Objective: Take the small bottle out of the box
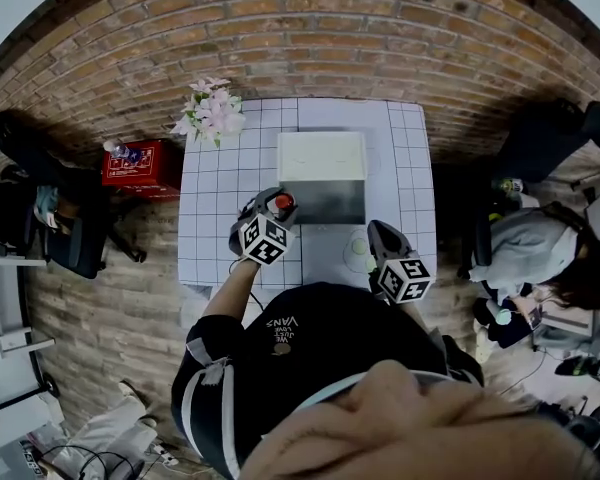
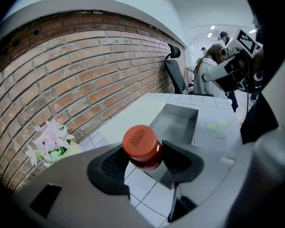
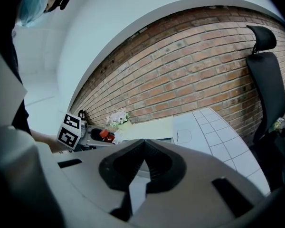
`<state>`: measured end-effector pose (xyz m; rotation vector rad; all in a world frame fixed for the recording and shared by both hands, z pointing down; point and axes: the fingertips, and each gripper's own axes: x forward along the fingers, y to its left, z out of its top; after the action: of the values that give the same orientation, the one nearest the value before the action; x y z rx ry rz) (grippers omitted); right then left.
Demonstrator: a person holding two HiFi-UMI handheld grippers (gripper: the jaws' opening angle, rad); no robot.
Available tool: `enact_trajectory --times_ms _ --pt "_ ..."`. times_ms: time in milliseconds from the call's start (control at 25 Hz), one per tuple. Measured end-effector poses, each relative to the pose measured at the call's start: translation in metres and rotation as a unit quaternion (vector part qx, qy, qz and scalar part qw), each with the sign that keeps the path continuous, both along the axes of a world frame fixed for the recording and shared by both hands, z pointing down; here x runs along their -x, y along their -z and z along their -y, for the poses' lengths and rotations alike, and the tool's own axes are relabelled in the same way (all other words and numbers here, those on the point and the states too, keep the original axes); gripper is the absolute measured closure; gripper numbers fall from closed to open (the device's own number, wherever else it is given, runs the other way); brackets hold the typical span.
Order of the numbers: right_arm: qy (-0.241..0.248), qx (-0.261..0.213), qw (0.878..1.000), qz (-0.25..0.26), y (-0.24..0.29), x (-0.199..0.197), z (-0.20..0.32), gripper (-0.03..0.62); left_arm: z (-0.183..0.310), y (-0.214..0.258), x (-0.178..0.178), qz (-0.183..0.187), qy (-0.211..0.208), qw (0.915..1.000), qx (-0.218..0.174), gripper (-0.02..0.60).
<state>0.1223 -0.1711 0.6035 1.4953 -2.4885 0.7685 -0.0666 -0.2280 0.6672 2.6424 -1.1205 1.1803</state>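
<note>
My left gripper (image 2: 143,163) is shut on a small bottle (image 2: 142,147) with a red cap, held in the air above the tiled table, near the front left corner of the box. In the head view the bottle (image 1: 282,206) shows just left of the grey box (image 1: 325,199), whose white lid (image 1: 322,155) stands open at the back. The box (image 2: 176,122) looks empty inside. My right gripper (image 3: 143,163) is shut with nothing between its jaws and hovers at the table's front right (image 1: 384,239).
A pot of pink flowers (image 1: 211,111) stands at the table's back left corner. A round white coaster (image 1: 358,249) lies right of the box's front. A red crate (image 1: 141,165) sits on the floor at the left, and a seated person (image 1: 540,253) at the right.
</note>
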Motion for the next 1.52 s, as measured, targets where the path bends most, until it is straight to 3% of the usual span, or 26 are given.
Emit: enact_trajectory --times_ms 440,1520 --pt "0.020 -0.008 1.000 0.004 0.005 0.031 -0.016 0.595 -0.033 0.023 0.033 -0.036 0.042 0.9983 -0.020 0.356" --pt "0.054 -0.010 0.998 0.008 -0.003 0.138 -0.080 0.595 -0.130 0.013 0.142 -0.059 0.097 0.9935 -0.010 0.356"
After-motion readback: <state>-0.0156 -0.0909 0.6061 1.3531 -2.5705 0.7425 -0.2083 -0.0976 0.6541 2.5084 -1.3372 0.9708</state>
